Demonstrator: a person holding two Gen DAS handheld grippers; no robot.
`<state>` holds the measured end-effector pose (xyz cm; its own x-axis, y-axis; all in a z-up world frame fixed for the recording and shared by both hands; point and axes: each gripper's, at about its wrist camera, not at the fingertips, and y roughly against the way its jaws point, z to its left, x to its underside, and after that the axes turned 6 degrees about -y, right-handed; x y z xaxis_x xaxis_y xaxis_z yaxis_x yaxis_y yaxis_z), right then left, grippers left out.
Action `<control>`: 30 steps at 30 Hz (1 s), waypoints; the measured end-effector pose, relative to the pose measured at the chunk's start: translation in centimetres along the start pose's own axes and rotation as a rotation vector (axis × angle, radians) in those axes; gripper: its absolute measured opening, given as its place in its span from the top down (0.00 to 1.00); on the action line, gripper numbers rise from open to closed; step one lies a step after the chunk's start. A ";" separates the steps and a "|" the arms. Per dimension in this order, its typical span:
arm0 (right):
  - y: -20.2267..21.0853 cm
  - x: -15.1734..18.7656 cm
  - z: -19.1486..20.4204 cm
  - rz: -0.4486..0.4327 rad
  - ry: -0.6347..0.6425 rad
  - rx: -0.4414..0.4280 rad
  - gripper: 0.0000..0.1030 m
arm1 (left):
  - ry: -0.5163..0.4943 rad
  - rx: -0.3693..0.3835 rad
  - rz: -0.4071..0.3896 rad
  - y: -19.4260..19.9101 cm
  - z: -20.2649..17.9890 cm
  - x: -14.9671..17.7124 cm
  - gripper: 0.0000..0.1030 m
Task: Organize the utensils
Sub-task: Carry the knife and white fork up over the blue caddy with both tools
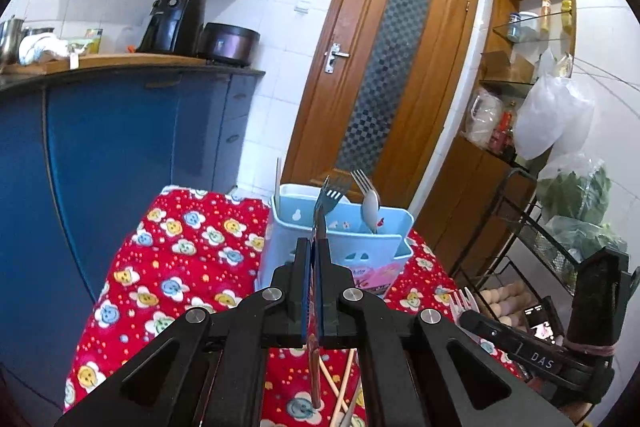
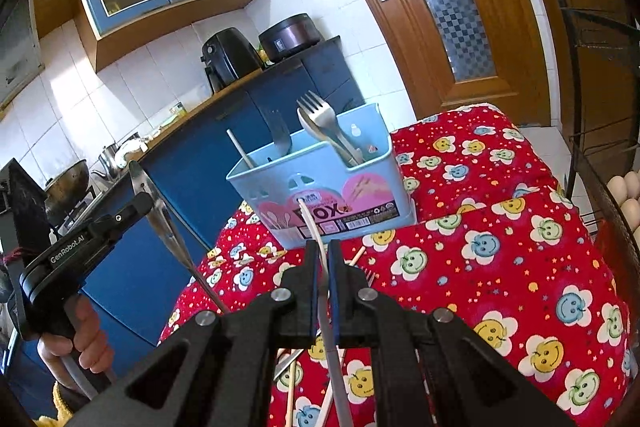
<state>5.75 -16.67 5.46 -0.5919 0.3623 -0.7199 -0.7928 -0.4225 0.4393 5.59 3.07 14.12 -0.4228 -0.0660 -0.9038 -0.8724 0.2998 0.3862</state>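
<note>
A light blue utensil box (image 1: 352, 239) (image 2: 320, 187) stands on the red flowered cloth (image 1: 180, 267) (image 2: 500, 267). It holds a steel fork and spoon (image 1: 370, 205) (image 2: 324, 131), another fork (image 2: 280, 135) and a chopstick (image 2: 240, 149). My left gripper (image 1: 315, 247) is shut on a steel fork (image 1: 330, 195), tines up, just short of the box; in the right wrist view this gripper is at the left (image 2: 136, 205). My right gripper (image 2: 323, 251) is shut on a white utensil (image 2: 316, 231), held edge-on in front of the box. The right gripper also shows at lower right in the left wrist view (image 1: 472, 315), with white tines (image 1: 462, 301).
Loose chopsticks and utensils (image 1: 340, 383) (image 2: 294, 379) lie on the cloth under the grippers. Blue cabinets (image 1: 120, 155) stand to the left, a wooden door (image 1: 380, 67) behind, and a black wire rack (image 1: 540, 247) with eggs (image 2: 624, 191) to the right.
</note>
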 end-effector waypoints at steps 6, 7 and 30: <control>0.0 -0.9 -0.1 -0.025 -0.005 -0.026 0.94 | -0.021 -0.008 -0.018 -0.6 -0.2 -1.7 0.98; 0.0 -1.0 -0.1 -0.027 -0.006 -0.029 0.94 | -0.024 -0.010 -0.022 -0.7 -0.2 -2.0 0.98; -2.2 -3.5 -2.5 -0.047 -0.047 -0.049 0.94 | -0.120 -0.086 -0.174 -4.2 -1.6 -12.4 0.98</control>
<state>9.94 -19.13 5.66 -0.5615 0.4210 -0.7124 -0.8124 -0.4441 0.3779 14.11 1.06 24.05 -0.2367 0.0056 -0.9716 -0.9493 0.2117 0.2325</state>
